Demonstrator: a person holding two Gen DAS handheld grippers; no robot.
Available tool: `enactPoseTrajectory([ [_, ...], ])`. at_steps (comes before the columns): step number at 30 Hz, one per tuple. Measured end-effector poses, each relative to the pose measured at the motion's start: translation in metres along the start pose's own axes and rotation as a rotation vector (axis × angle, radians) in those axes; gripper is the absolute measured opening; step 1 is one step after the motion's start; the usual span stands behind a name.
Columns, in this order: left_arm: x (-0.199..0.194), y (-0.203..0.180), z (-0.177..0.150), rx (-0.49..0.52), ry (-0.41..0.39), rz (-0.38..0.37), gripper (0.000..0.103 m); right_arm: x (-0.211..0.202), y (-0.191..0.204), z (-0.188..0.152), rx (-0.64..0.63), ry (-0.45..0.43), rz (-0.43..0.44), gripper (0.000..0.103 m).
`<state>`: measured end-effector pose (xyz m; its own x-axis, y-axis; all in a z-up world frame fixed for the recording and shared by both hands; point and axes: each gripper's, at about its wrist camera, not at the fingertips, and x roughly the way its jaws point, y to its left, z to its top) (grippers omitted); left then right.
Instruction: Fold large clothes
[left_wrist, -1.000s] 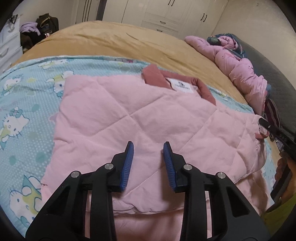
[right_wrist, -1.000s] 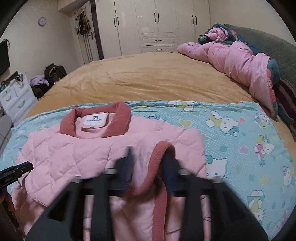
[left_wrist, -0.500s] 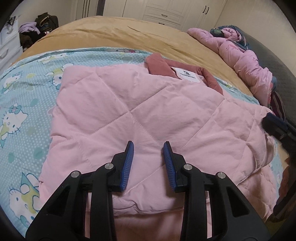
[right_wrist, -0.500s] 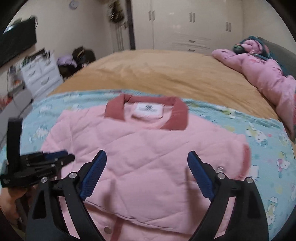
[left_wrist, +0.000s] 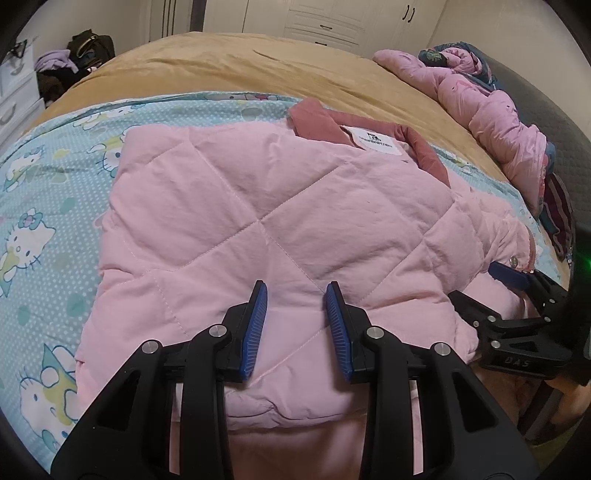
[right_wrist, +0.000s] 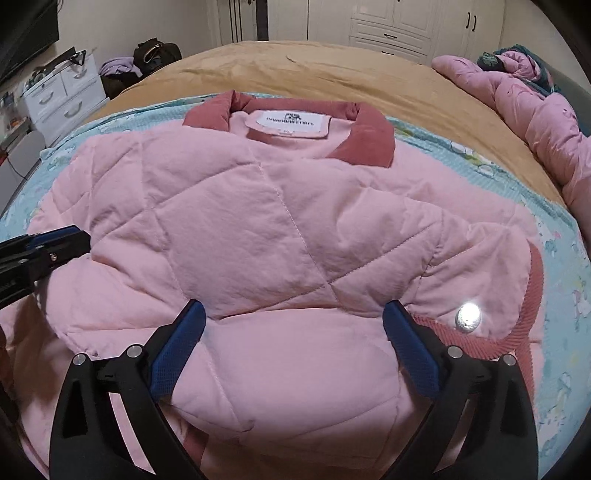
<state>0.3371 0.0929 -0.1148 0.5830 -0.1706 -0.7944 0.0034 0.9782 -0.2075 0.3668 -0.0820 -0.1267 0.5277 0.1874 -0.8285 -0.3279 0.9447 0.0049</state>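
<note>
Jacket (right_wrist: 258, 229): sides folded in, centre frame; lengthwise fold left.
Left claw (left_wrist: 295, 325): narrow, empty.
Right claw (right_wrist: 293, 343): opening wide, empty.

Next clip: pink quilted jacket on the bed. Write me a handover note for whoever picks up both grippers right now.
Left gripper: jaws narrowly apart, nothing between them, above the jacket.
Right gripper: jaws opening wide, empty, over the near edge.
Jacket: on the cartoon-print sheet, dark pink collar at the far end, ribbed cuff lying on the right side.
Done: both sides appear folded in.
Left: probably fold the near end up toward the collar.
</note>
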Motion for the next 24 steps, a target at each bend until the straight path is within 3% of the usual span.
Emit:
enactPoseTrajectory([
  [14,-0.008,0.003,0.004,-0.02,0.014,-0.022,0.028,-0.024,-0.001,-0.001,0.041,-0.036,0.019,0.097],
  [18,-0.014,0.0,0.006,-0.023,0.019,-0.066,0.057,-0.034,-0.002,-0.003,0.06,-0.042,0.026,0.098],
  [24,-0.033,-0.013,0.008,0.044,-0.024,-0.005,0.085,-0.051,-0.009,-0.007,0.117,-0.052,0.048,0.099],
])
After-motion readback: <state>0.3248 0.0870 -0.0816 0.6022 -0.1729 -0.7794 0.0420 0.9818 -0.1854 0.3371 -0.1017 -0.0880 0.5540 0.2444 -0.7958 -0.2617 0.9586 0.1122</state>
